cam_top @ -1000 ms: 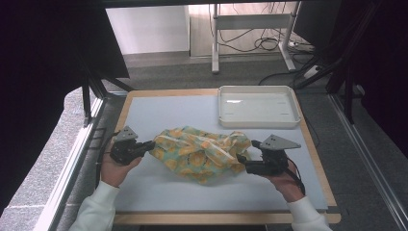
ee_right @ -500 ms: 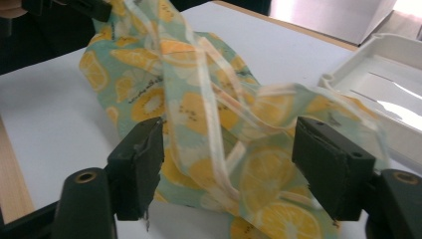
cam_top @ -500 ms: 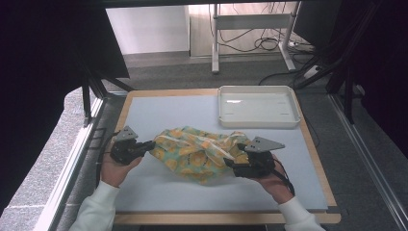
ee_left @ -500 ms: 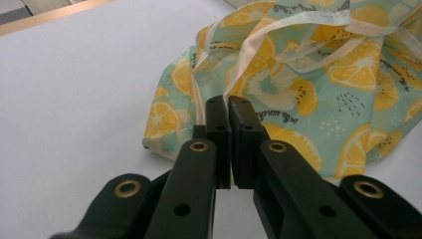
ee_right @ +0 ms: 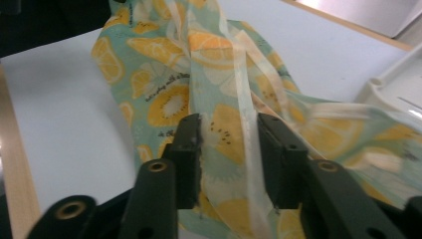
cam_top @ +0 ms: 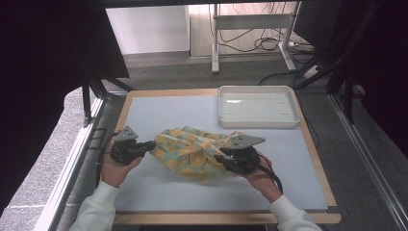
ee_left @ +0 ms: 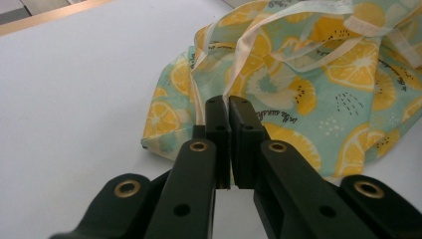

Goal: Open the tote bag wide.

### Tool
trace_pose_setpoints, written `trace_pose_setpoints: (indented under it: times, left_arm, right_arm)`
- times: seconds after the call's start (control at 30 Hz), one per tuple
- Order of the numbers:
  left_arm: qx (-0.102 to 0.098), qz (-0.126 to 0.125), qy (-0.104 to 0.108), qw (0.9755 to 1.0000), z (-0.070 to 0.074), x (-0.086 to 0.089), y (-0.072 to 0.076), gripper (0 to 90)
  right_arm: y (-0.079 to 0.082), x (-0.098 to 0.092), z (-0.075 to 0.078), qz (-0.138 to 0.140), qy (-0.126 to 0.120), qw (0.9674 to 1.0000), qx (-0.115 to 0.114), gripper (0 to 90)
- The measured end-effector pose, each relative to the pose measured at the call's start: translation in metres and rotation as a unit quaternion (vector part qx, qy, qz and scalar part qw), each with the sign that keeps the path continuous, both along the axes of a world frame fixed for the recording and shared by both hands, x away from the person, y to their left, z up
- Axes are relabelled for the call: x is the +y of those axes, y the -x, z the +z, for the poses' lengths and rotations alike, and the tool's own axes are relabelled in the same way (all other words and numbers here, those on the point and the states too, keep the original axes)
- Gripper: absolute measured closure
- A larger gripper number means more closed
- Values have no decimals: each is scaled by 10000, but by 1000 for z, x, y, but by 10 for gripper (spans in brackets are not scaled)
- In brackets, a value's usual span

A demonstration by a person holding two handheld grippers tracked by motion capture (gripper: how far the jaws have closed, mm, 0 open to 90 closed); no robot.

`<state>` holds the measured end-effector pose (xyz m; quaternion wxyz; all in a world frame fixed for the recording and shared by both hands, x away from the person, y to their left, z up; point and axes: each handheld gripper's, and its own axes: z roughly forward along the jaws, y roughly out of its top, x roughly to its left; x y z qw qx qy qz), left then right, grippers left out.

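While the left gripper's (ee_left: 230, 107) fingers (ee_left: 217, 124) sit pressed together on the near edge of the lemon-print cloth bag (cam_top: 195, 151), a thin fold of its fabric is pinched between them in the left gripper view. On the other side, the right gripper's (ee_right: 229, 129) fingers (ee_right: 276, 159) stand partly apart with a bunched fold of the bag and one pale ribbon strap (ee_right: 246, 124) between them; they have just been closing, and whether the pads already press on the fabric cannot be told. From the high view, the left gripper (cam_top: 150, 144) meets the bag's left end and the right gripper (cam_top: 220, 160) its right end, each held in a hand with a white sleeve. Crumpled between them, the bag lies near the middle of the pale blue table (cam_top: 159, 110). Beyond it, at the far right corner, sits a white tray (cam_top: 257, 120), apart from the bag.
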<state>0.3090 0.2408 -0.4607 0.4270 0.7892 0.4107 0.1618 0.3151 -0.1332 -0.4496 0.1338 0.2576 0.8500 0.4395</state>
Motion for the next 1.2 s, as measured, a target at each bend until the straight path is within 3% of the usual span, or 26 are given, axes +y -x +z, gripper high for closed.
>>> trace_pose_setpoints:
  times: [0.07,0.1,0.13,0.2,0.37,0.53,0.83,1.0,1.2]
  left_arm:
    - [0,2,12,10000,0,1,0,887]
    - [-1,9,26,10000,1,1,0,887]
    - [0,-5,67,10000,1,2,1,887]
    - [-12,-9,101,9999,3,3,2,886]
    - [-6,-68,239,9997,3,6,6,884]
    - [9,-81,245,9997,2,7,8,883]
    - [-32,-128,228,9997,0,5,13,883]
    - [-81,-138,243,9996,0,5,16,883]
    - [-231,-225,293,9990,-8,6,30,877]
  right_arm:
    - [-1,4,-2,69,14,10000,42,767]
    - [-1,4,-2,69,14,10000,42,767]
    - [-3,6,-1,108,-10,9999,61,849]
    - [-4,6,0,161,-107,9998,58,883]
    - [-1,4,3,252,-172,9995,20,886]
    - [5,-1,6,294,-244,9993,-36,887]
    - [11,-6,2,365,-335,9987,103,887]
    - [16,-2,0,504,-322,9981,149,888]
    - [33,-1,-7,810,-276,9960,257,888]
